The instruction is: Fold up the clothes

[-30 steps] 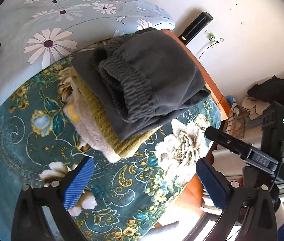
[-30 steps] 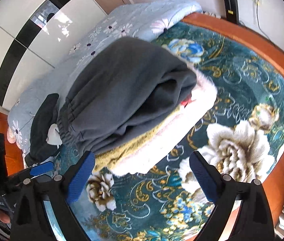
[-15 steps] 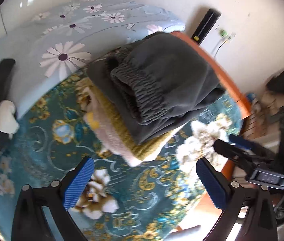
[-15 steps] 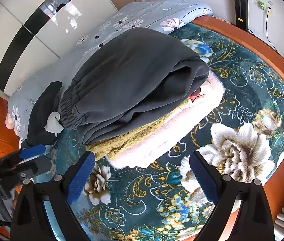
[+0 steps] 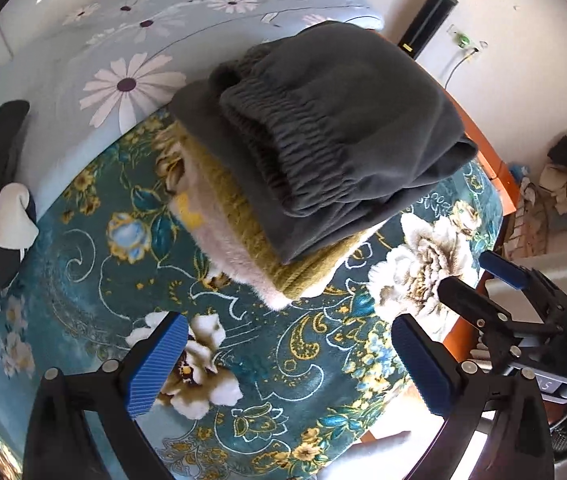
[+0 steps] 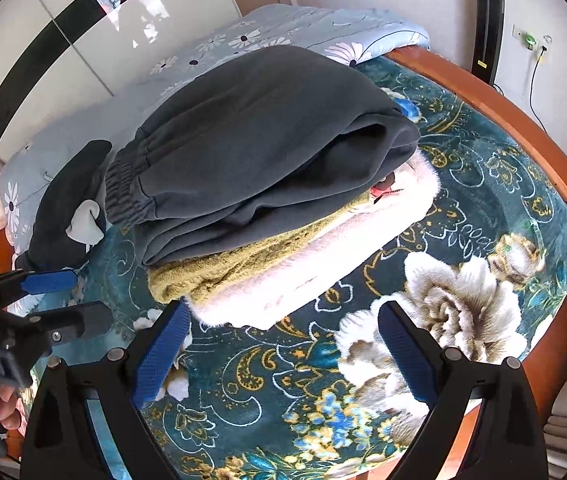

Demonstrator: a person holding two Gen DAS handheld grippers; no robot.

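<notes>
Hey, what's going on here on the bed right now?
A person is folding clothes with a handheld gripper in each hand. A stack sits on the teal floral blanket: dark grey sweatpants on top, an olive knit under them, a pale fluffy garment at the bottom. The left gripper and right gripper are both open and empty, just short of the stack. A dark garment lies unfolded beyond it.

Both grippers, left gripper (image 5: pixel 287 364) and right gripper (image 6: pixel 283 352), have black frames with silver screws. Ribbed blue pads (image 5: pixel 157 366) line their fingers.
</notes>
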